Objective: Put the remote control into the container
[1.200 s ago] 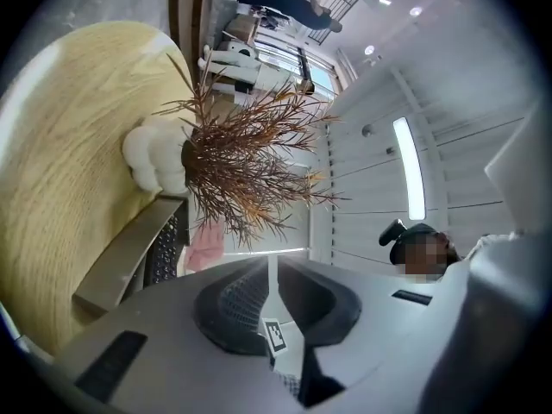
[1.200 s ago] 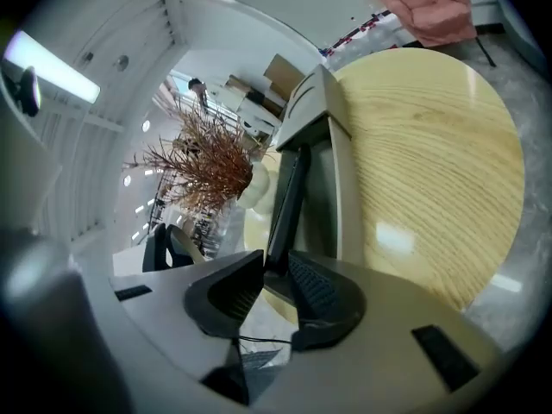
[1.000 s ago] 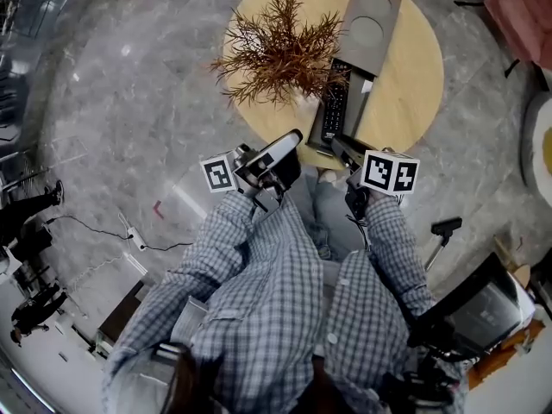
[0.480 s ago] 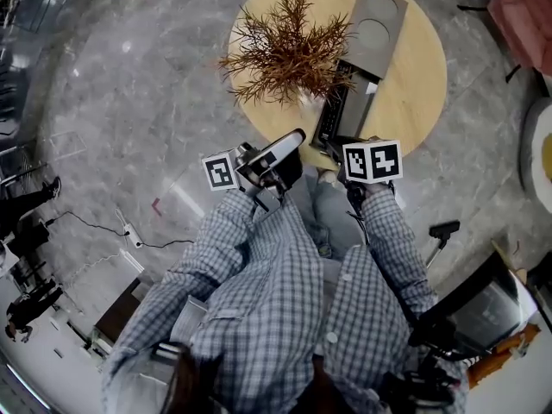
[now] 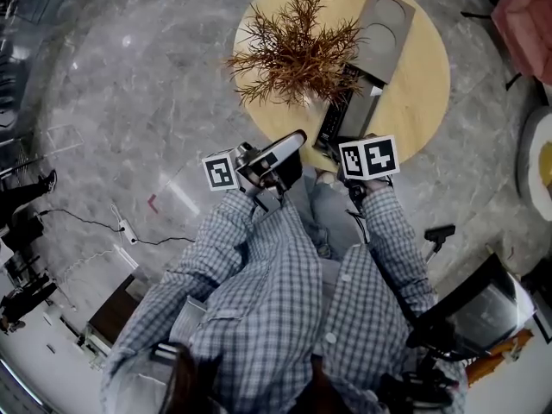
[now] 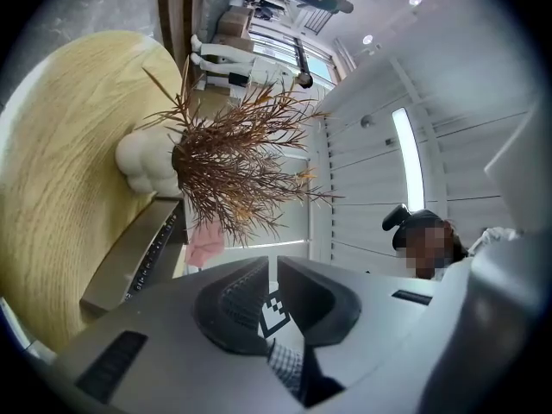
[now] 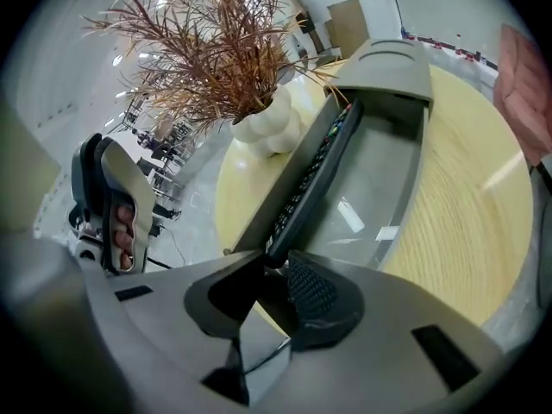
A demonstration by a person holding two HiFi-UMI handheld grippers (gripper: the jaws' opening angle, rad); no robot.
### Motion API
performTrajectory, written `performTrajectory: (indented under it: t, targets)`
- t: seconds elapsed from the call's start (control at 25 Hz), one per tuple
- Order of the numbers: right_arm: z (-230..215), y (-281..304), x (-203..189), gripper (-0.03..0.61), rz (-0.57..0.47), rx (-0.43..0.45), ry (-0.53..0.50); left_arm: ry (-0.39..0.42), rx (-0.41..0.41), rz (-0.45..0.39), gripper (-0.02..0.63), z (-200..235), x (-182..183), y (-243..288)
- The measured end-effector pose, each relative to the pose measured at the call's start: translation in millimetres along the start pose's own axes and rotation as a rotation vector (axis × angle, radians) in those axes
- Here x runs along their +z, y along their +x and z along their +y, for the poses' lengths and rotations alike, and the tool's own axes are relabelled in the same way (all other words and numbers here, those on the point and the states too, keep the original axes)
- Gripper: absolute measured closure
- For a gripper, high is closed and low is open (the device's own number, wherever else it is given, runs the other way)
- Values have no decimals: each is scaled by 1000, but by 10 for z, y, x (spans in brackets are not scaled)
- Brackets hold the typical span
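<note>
A black remote control (image 7: 315, 171) lies tilted on its edge along the left inner wall of the long grey container (image 7: 384, 171). Its near end sits between the pads of my right gripper (image 7: 276, 270), which is shut on it. In the head view the remote control (image 5: 336, 115) reaches from the right gripper (image 5: 338, 149) into the container (image 5: 384, 28) on the round wooden table (image 5: 423, 102). My left gripper (image 5: 293, 141) hangs off the table's near edge. Its jaws (image 6: 272, 274) are almost together, with nothing between them.
A dried brown plant (image 5: 297, 54) in a white knobbly vase (image 7: 267, 123) stands just left of the container. The table's right half (image 7: 466, 188) is bare wood. Grey marble floor (image 5: 129, 102) surrounds the table, and a pink seat (image 5: 526, 15) stands at the far right.
My right gripper has rolled and sunk slightly at the container's near end, and the remote control has turned more onto its edge. The left gripper has stayed put.
</note>
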State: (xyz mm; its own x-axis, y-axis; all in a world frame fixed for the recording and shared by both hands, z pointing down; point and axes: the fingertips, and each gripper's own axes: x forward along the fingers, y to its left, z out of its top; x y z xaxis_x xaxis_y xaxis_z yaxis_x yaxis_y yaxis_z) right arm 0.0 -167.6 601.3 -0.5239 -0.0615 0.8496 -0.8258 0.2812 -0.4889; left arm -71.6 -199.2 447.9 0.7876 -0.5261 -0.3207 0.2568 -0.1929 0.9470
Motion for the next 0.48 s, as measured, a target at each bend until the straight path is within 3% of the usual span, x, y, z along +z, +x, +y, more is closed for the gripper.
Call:
performTrajectory:
  t: [0.16, 0.48]
  targets:
    - [-6, 10, -7, 486, 44, 4, -21, 37, 8, 13, 574, 42, 8, -49]
    - [-65, -39, -55, 486, 80, -18, 9, 37, 5, 14, 574, -1, 8, -46]
